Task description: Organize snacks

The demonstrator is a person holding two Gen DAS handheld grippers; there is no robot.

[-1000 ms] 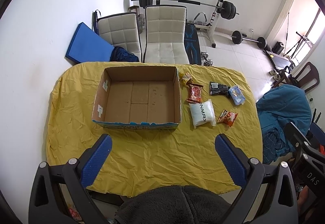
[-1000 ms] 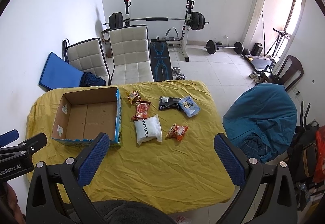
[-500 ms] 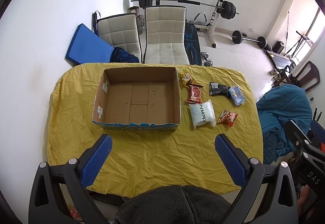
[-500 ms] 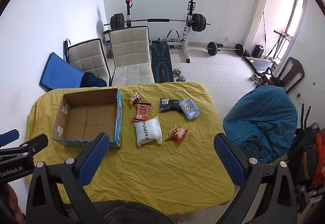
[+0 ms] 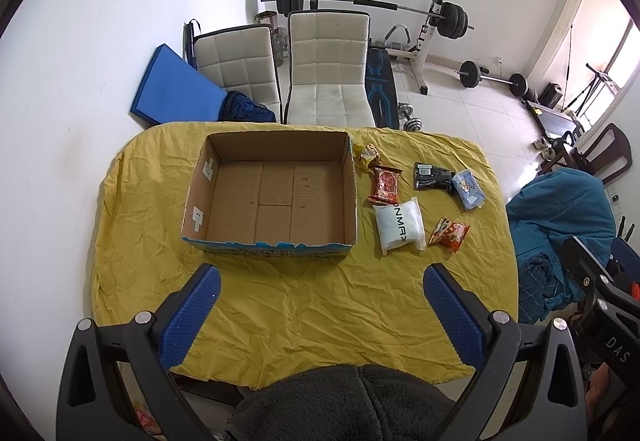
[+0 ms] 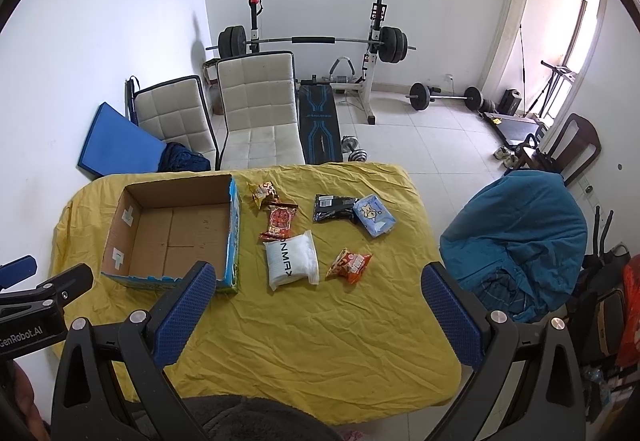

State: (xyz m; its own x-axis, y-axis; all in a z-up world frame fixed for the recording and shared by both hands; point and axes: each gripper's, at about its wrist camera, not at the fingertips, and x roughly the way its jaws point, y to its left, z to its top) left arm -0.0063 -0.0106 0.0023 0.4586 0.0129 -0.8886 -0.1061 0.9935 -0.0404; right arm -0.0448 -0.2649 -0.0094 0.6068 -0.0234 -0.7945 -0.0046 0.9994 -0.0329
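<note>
An empty cardboard box [image 5: 276,197] [image 6: 176,229] sits on the left half of a yellow-covered table [image 5: 304,305] [image 6: 320,325]. To its right lie several snack packs: a yellow one [image 5: 369,155] [image 6: 262,193], a red one [image 5: 386,185] [image 6: 280,221], a white pouch [image 5: 399,229] [image 6: 292,261], an orange one [image 5: 449,235] [image 6: 349,265], a black one [image 5: 432,175] [image 6: 334,207] and a light blue one [image 5: 468,189] [image 6: 374,221]. My left gripper [image 5: 320,313] and my right gripper [image 6: 316,309] both hover open, high above the table's near edge, holding nothing.
Two white chairs [image 5: 328,69] [image 6: 260,109] stand behind the table, with a blue mat [image 5: 172,93] against the wall. A weight bench and barbell [image 6: 316,41] fill the back. A chair draped in blue cloth [image 6: 516,233] stands at the table's right.
Both grippers have drifted very slightly; the table and snacks sit a touch lower in the views. Nothing was picked up or moved.
</note>
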